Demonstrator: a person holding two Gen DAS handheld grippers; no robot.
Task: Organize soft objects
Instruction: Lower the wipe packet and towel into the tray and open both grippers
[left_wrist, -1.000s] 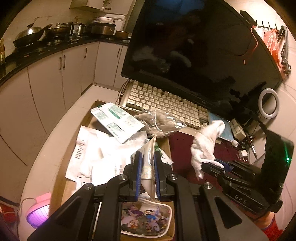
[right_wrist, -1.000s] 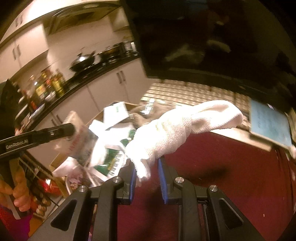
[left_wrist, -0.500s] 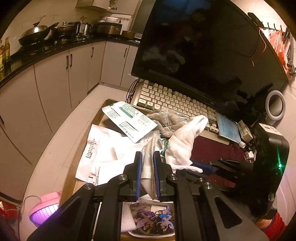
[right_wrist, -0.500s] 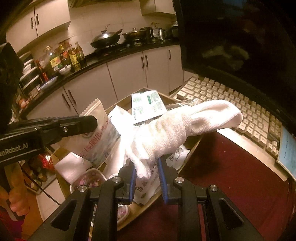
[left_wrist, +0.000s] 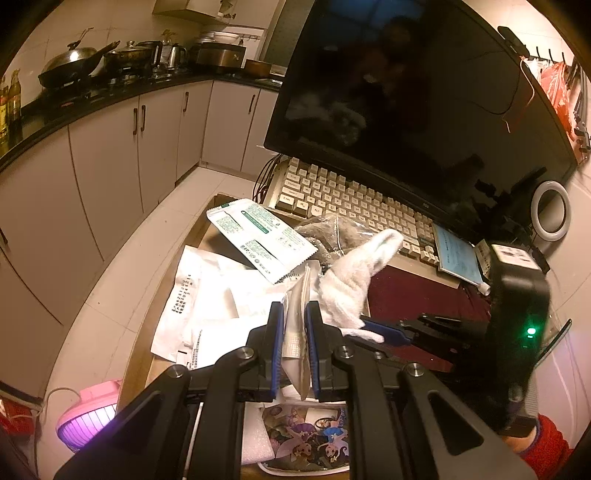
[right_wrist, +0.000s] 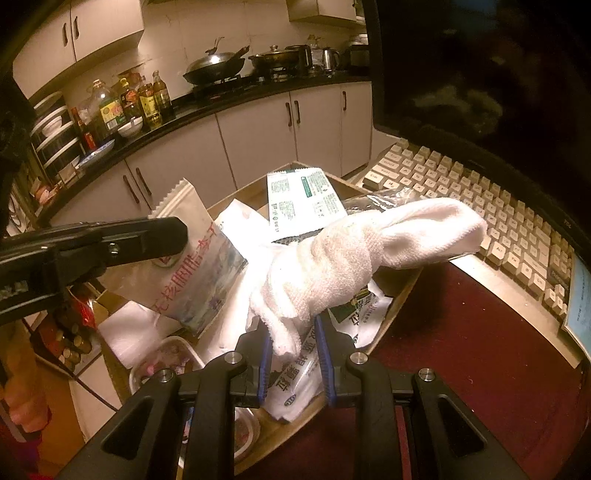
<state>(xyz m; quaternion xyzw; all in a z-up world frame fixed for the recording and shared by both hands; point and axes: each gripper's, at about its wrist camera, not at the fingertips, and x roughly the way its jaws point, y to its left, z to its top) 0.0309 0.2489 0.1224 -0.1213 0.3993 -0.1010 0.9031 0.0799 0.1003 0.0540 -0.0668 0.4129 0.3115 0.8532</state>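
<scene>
Kitchen cabinets (left_wrist: 110, 155) flank cluttered cardboard box (right_wrist: 402, 291).

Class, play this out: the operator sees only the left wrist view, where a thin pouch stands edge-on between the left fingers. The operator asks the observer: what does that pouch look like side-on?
Observer: In the right wrist view the pouch is a flat printed bag with red characters and a zigzag top edge, clamped in the left gripper.
Operator: And the right gripper, is the towel really pinched?
Observer: Yes; the right gripper is shut on the towel's lower corner, and the rest sticks up and away towards the keyboard.
Operator: What lies under the towel?
Observer: White printed packets piled in a box, hidden from you by the right gripper's body.
</scene>
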